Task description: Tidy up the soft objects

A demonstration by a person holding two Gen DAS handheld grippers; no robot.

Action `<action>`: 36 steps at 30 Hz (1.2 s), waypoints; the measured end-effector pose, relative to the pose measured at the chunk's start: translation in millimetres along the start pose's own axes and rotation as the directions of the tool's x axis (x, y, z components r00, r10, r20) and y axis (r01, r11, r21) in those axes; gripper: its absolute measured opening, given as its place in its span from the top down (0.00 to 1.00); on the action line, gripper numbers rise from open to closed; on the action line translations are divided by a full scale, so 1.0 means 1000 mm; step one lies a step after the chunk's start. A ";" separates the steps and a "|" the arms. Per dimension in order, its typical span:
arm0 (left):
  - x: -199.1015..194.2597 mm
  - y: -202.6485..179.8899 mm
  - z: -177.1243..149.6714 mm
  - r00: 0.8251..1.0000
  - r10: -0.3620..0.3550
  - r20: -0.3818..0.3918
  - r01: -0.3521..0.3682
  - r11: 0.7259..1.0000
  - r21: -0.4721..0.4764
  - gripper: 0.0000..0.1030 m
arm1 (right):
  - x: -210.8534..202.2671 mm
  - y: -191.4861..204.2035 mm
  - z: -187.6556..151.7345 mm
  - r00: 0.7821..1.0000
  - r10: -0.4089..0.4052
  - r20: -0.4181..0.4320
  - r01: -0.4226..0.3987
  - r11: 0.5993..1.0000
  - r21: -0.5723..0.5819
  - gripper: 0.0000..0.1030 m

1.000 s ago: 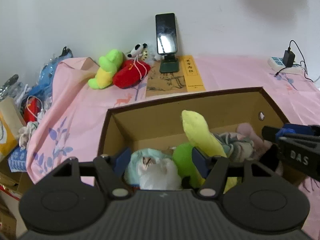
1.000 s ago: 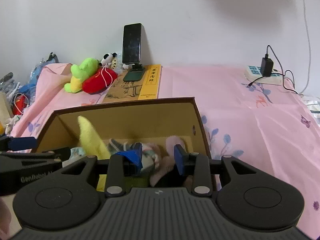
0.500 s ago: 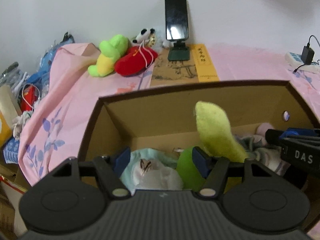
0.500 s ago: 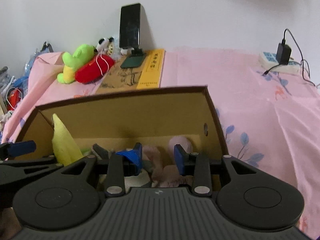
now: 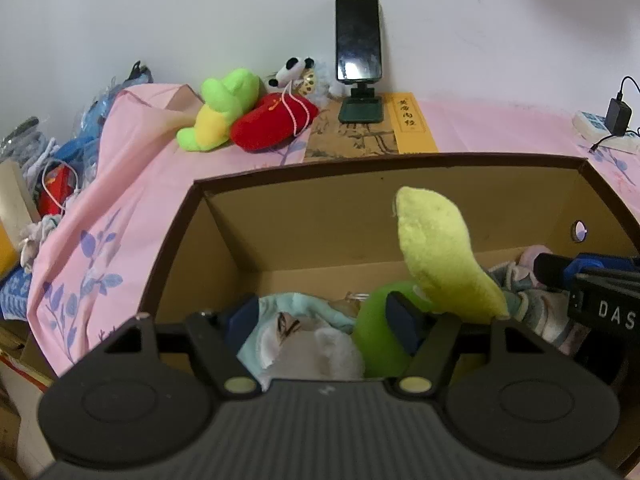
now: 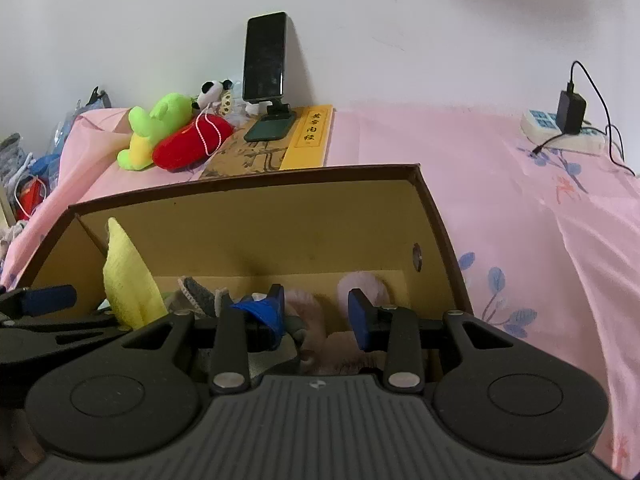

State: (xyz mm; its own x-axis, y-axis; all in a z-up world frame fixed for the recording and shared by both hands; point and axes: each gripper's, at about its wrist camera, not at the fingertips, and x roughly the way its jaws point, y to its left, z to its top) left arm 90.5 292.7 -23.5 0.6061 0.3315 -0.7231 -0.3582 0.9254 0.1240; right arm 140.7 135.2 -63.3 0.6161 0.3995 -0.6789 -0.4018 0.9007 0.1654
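An open cardboard box point(image 5: 360, 164) stands on the pink sheet and holds several soft toys. My left gripper point(image 5: 322, 318) reaches down into its left part. A light blue and white plush point(image 5: 304, 332) and a green plush point(image 5: 372, 328) are pressed between its pads while the jaws are opening. From the green plush a yellow part point(image 5: 436, 256) sticks up. My right gripper point(image 6: 318, 314) is down in the box's right part, shut on a pink fuzzy plush point(image 6: 332, 344). A grey striped soft piece point(image 6: 200, 296) lies beside it. Each gripper shows at the edge of the other's view.
At the back by the wall lie a green frog plush point(image 5: 224, 108), a red plush point(image 5: 272, 124) and a small panda point(image 5: 294, 70). A phone on a stand point(image 5: 357, 40) sits on a book point(image 5: 372, 136). A power strip point(image 5: 600, 128) lies far right; clutter point(image 5: 52, 184) is off the left edge.
Both grippers have sunk lower into the box, so its walls look nearer and larger. The plush toys stay between the fingers of each gripper.
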 end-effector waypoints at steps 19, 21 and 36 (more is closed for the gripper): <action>0.000 0.002 -0.002 1.000 -0.019 0.011 0.019 1.000 0.006 0.33 | 0.004 0.002 0.000 1.000 0.006 0.012 -0.006 1.000 -0.017 0.82; 0.001 0.003 -0.002 1.000 -0.024 0.009 0.024 1.000 0.004 0.33 | 0.004 0.002 0.000 1.000 0.003 0.014 -0.003 1.000 -0.021 0.82; 0.000 0.000 -0.003 1.000 -0.008 0.018 0.008 1.000 0.023 0.33 | 0.005 0.007 -0.002 1.000 -0.016 0.024 0.017 0.999 -0.050 0.82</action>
State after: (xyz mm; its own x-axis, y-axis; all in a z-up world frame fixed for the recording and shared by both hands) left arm 88.6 292.2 -25.1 0.6219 0.3273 -0.7114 -0.3373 0.9318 0.1339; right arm 139.7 143.1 -66.8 0.6383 0.3890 -0.6642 -0.4249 0.8976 0.1174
